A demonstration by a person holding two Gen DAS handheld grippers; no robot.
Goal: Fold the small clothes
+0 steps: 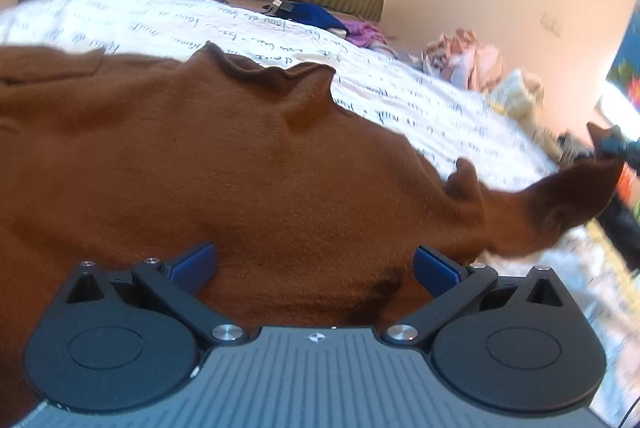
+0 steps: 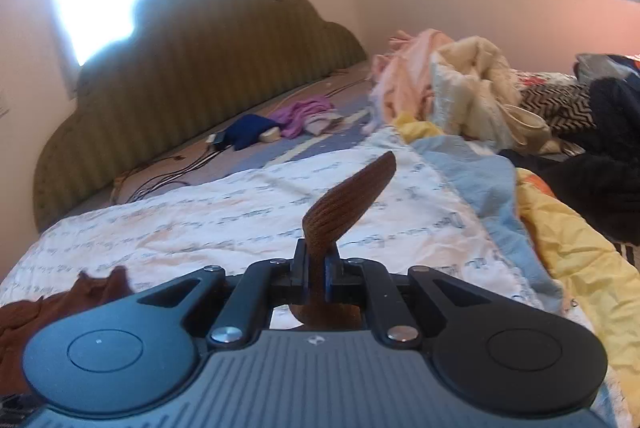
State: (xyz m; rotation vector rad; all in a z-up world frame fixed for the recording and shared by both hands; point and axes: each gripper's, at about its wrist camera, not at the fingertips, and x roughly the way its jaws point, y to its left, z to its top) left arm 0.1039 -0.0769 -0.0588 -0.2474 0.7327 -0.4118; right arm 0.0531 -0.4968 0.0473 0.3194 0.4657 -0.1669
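A brown knit garment (image 1: 208, 164) lies spread over the white quilt with script print (image 1: 248, 24). My left gripper (image 1: 316, 266) hovers open just above the cloth, its blue pads (image 1: 192, 262) wide apart with nothing pinched. One corner of the garment is pulled up and out to the right, where my right gripper (image 1: 614, 146) grips it. In the right wrist view my right gripper (image 2: 317, 268) is shut on a twisted brown corner of the garment (image 2: 352, 192) that sticks up past the pads. The rest of the brown cloth (image 2: 52, 308) lies bunched at lower left.
An olive padded headboard (image 2: 192, 68) closes the far side of the bed. A blue pouch (image 2: 248, 130), purple clothes (image 2: 304, 112) and cables lie before it. A heap of pink and cream laundry (image 2: 452, 84) and dark clothes (image 2: 600, 164) crowd the right side, over a yellow sheet (image 2: 580, 248).
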